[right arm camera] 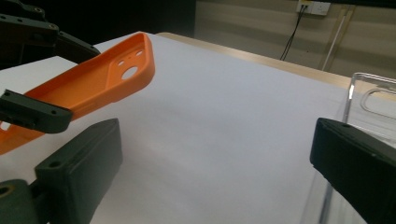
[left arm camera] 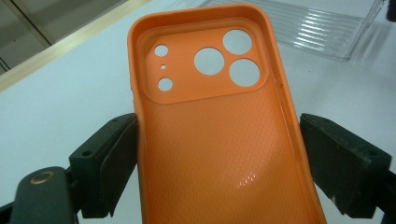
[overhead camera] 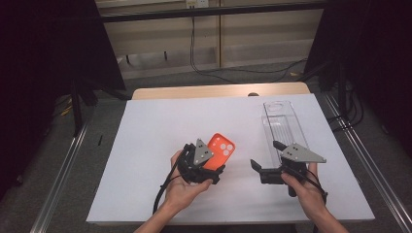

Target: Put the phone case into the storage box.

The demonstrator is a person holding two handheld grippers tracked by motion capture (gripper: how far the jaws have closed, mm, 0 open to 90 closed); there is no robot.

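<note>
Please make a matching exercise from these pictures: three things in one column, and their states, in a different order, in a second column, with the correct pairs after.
Things:
1. orange phone case
2. clear plastic tray
3. right hand-held gripper

States:
A. open, with nothing between its jaws
B. lying on the white table cover, at the right side
C. held off the table in the left hand-held gripper

Pairs: 1-C, 2-B, 3-A

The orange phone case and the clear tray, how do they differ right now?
The orange phone case is opaque and smooth-rimmed; the clear tray is see-through with a ribbed floor. The case is held off the table in the left tool, tilted; the tray lies flat on the white table. The tray is longer.
</note>
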